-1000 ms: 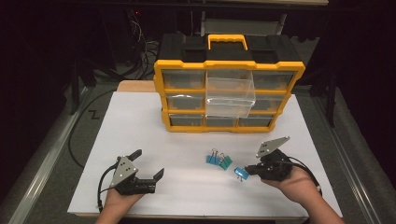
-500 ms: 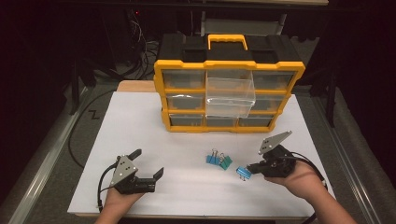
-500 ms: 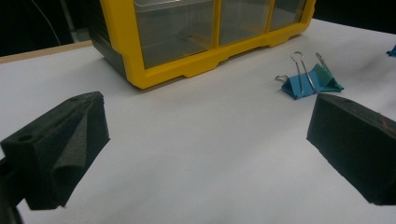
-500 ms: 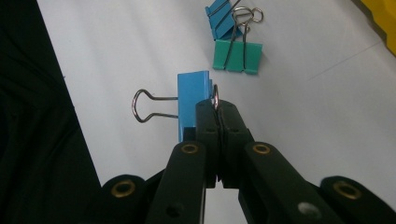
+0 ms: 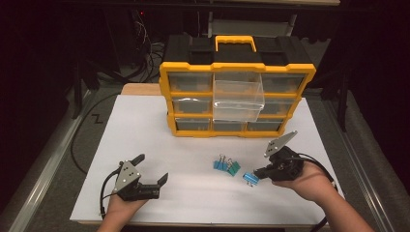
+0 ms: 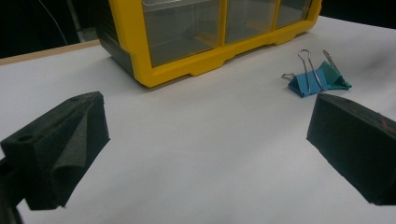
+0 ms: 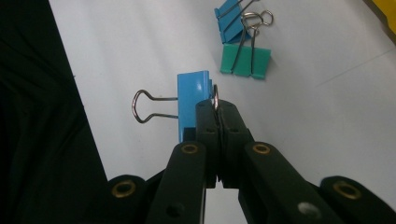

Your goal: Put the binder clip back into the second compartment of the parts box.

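The yellow organizer (image 5: pixel 237 94) stands at twelve o'clock on the white table (image 5: pixel 145 130), in the same place as a second ago, and its one clear drawer (image 5: pixel 238 99) is pulled out at the middle as before. What changes is small and is on the right side: compared with one second ago, the right gripper (image 5: pixel 256 174) sits a little more toward three o'clock and a little lower on the table, and the blue binder clip (image 5: pixel 250 178) comes with it, so it now lies further from the two other clips. In the right gripper view the jaws are closed together on one wire handle of this blue binder clip (image 7: pixel 192 103), and the second handle sticks out toward nine o'clock. The blue clip and green clip (image 5: pixel 226 166) rest together near the middle of the table, toward ten o'clock from the held one, and they are not moved. The left gripper (image 5: pixel 150 171) is at seven o'clock on the table, with its jaws wide apart and nothing between them, and it keeps its place. I judge that the clip is now taken from the group, and the open drawer at about eleven o'clock from it is probably where it must go; the carry is not yet started.
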The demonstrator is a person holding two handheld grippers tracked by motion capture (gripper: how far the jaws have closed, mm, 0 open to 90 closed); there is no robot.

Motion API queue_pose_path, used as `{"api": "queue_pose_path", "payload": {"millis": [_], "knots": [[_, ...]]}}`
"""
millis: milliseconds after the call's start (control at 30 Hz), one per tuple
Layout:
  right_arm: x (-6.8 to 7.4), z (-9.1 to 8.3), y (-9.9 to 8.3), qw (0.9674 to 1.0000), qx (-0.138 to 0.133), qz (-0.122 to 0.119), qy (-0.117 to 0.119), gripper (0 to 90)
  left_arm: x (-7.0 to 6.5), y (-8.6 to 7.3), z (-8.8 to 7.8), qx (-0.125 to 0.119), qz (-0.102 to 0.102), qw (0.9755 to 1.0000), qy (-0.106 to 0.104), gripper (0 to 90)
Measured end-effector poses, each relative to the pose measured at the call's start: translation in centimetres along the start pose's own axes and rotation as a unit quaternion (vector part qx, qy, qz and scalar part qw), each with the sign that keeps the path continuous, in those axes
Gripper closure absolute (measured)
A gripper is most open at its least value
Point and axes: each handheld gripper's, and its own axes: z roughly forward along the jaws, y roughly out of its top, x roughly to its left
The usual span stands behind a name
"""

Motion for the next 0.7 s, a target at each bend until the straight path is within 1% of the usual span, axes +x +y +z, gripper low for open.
{"api": "queue_pose_path", "payload": {"millis": [167,267,333,400,467,533,567,633,700], "knots": [[0.2,-0.7,0.7,0.9999,0.004,-0.008,0.008,90.0,0.0,0.0,-0.1,-0.004,-0.003,1.0000,0.001,0.2],[0.4,-1.4,0.8,0.9999,0.005,-0.013,0.010,90.0,-0.1,0.0,0.0,0.000,0.001,1.0000,-0.004,0.2],[0.4,-1.9,0.9,0.9999,0.004,-0.012,0.011,90.0,-0.1,0.0,0.0,0.000,0.002,1.0000,-0.005,0.2],[0.5,-2.4,1.1,0.9999,0.005,-0.011,0.008,90.0,-0.1,0.0,0.0,0.000,0.001,1.0000,-0.006,0.2],[0.5,-3.1,1.5,0.9998,0.005,-0.018,0.004,90.0,-0.1,0.0,0.0,0.000,-0.003,1.0000,-0.009,0.2],[0.5,-3.6,1.8,0.9998,0.005,-0.021,0.004,90.0,-0.1,-0.1,0.1,0.000,-0.003,1.0000,-0.007,0.2],[0.5,-3.9,2.0,0.9998,0.007,-0.019,0.003,90.0,-0.1,-0.1,0.1,0.001,-0.004,1.0000,-0.007,0.2],[0.6,-4.5,2.4,0.9997,0.010,-0.021,0.001,90.0,-0.1,-0.1,0.1,0.002,-0.002,1.0000,-0.006,0.2],[0.7,-4.9,2.8,0.9996,0.009,-0.027,0.002,90.0,-0.1,0.0,-0.1,-0.004,0.001,1.0000,-0.006,0.2]]}}
